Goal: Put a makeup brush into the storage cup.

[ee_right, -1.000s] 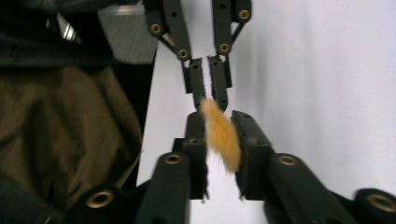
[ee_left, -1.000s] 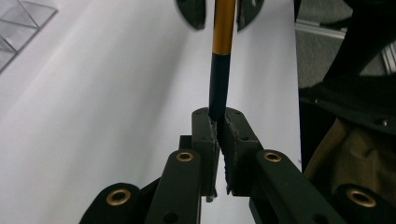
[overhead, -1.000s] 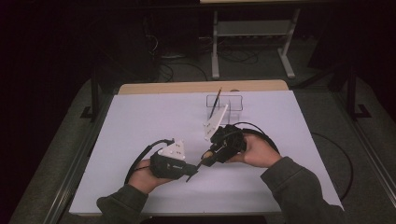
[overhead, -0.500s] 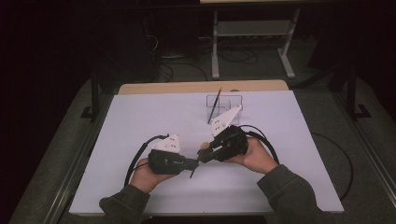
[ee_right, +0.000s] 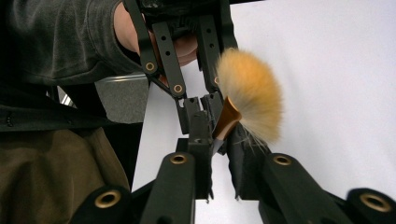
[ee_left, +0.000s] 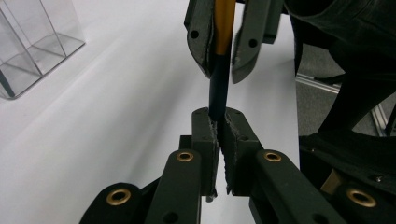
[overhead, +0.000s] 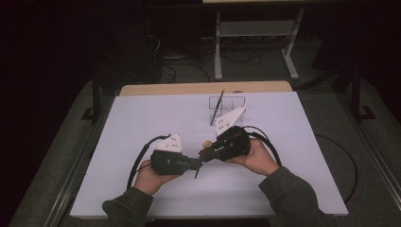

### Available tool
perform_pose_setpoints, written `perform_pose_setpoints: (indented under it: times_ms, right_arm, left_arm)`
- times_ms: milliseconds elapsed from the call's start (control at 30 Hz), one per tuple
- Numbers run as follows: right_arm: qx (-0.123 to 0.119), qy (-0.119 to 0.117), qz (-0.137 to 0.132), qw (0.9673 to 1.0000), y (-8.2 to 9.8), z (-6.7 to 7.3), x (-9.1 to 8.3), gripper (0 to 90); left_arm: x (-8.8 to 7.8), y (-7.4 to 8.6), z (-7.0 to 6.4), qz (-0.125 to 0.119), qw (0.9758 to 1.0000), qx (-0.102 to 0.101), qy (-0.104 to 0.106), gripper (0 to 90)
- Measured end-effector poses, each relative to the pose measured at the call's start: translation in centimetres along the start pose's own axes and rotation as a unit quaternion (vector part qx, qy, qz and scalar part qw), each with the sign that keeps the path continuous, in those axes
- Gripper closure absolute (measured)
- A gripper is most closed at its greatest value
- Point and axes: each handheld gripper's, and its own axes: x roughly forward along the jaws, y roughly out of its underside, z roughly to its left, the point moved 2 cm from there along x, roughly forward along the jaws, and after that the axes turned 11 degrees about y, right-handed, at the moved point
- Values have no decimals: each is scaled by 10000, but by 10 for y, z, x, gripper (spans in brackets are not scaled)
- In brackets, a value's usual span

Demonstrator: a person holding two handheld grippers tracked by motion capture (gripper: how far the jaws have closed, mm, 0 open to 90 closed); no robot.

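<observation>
A: Left gripper (ee_left: 218, 122)?
B: Jaws clamped on the dark end of the black-and-gold-handled makeup brush (ee_left: 219, 70), above the white table sheet (overhead: 142, 123).

A: Right gripper (ee_right: 219, 140)?
B: Jaws have just been closing; they pinch the brush's gold ferrule below its tan bristle fan.

A: Surroundings?
B: A clear acrylic holder (overhead: 228, 105) stands behind, well apart, holding a thin dark-handled brush (overhead: 216, 107).

A makeup brush (ee_right: 247, 105) with a fluffy tan fan of bristles, a gold collar and a slim black handle (ee_left: 217, 86) hangs above the white worktop (overhead: 142, 123), clamped at both ends: near the bristles and at the handle's dark tip.
</observation>
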Motion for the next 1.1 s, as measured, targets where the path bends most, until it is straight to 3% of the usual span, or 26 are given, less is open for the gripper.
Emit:
perform_pose_setpoints:
  times_ms: [200,433,733,1100]
  right_arm:
    - [35,-91,8,10000,1,-1,0,826]
    - [-56,-104,369,9992,1,-4,1,829]
    - [36,36,728,9973,6,-14,-5,829]
    - [65,214,951,9952,7,-27,-13,829]
  left_arm:
    - [3,0,0,87,9999,52,17,830]
    - [4,2,0,257,9996,73,-128,731]
    - [-3,14,0,374,9989,45,-293,678]
    - [-18,32,0,426,9974,-102,-575,629]
